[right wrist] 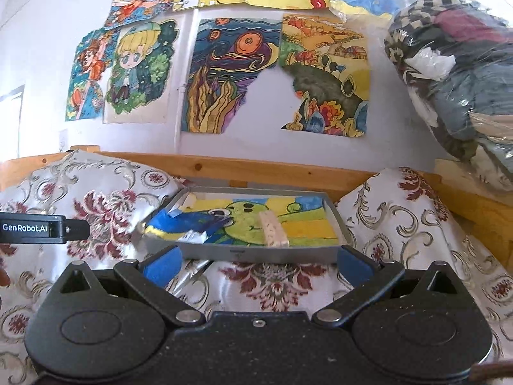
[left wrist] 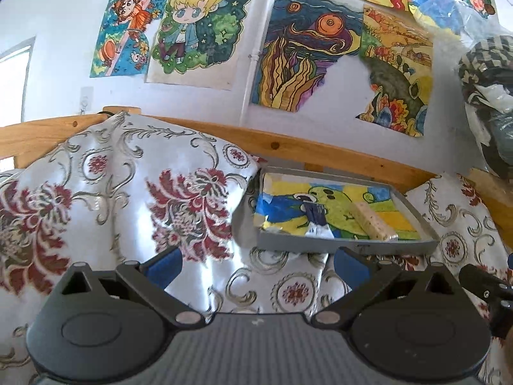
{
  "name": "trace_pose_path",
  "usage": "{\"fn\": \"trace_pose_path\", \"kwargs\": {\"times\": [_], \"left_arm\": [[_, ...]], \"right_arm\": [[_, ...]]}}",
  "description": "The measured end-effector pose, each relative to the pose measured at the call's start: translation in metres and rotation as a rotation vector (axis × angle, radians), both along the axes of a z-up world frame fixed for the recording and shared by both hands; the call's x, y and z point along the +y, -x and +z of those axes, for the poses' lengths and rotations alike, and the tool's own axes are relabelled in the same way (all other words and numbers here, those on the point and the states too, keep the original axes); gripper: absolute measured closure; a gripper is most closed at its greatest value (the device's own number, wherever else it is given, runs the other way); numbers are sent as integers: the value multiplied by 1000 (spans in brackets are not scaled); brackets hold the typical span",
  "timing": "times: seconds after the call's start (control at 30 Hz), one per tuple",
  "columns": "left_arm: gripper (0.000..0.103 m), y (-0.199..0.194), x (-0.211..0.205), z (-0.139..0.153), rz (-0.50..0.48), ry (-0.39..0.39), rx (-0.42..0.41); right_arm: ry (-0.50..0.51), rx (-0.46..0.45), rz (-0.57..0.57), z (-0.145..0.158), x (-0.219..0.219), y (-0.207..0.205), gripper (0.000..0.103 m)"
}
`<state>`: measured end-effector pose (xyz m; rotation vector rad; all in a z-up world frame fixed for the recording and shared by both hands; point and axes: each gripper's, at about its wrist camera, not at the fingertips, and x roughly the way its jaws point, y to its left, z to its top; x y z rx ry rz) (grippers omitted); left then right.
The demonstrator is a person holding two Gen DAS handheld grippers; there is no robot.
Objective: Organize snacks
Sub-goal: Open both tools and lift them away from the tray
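You are holding both grippers over a bed draped in a silvery cloth [right wrist: 266, 292] patterned with red flowers and grey scrolls. Your left gripper [left wrist: 256, 263] is hanging with its blue-padded fingers [left wrist: 165, 264] spread wide and released, nothing between them. Your right gripper [right wrist: 256, 264] is likewise standing released, its fingers [right wrist: 162, 266] wide apart and empty, pointing at the near wall of a grey tray [right wrist: 256, 252].

The tray is sitting on the cloth toward the far side of the bed, against a wooden bed rail [right wrist: 256, 168]. A coloured drawing of a green cartoon figure [right wrist: 243, 221] is lining its floor. A pale wrapped snack bar [right wrist: 274, 232] is lying on that drawing, right of the tray's middle, running near to far. A crumpled blue, white and yellow wrapper [right wrist: 182, 224] is resting at the tray's left end, spilling over its left wall.

A large cushion [left wrist: 128, 186] in the same cloth is rising to the left of the tray, just beside it; a second cushion [right wrist: 400, 211] is standing to its right. The left gripper's body is showing at the left edge of the right wrist view.

The white far wall is carrying a cluster of children's coloured drawings [right wrist: 231, 73], several with torn edges. At the far right, a clear plastic bag of folded clothing [right wrist: 455, 73] is piled above the rail.
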<state>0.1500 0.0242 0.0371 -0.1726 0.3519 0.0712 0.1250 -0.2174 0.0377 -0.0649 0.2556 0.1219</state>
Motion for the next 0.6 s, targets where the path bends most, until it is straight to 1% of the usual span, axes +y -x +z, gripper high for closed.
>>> {"fn": "trace_pose_path", "kwargs": {"times": [0.23,0.33,0.43,0.6], "left_arm": [[1,32,3,-16,-17,-4,32],[1,45,2,-23,-9,-11,28],[1,54,2,-28,-17,-26,34],[1,62,0,-34,-37,-33,78]], "right_arm": [[43,29,18,-13,8,36,1],[78,35,31,-20,12,47,1],[80,65,37,-26,13,54,1],[84,120,51,-36,16,61,1]]}}
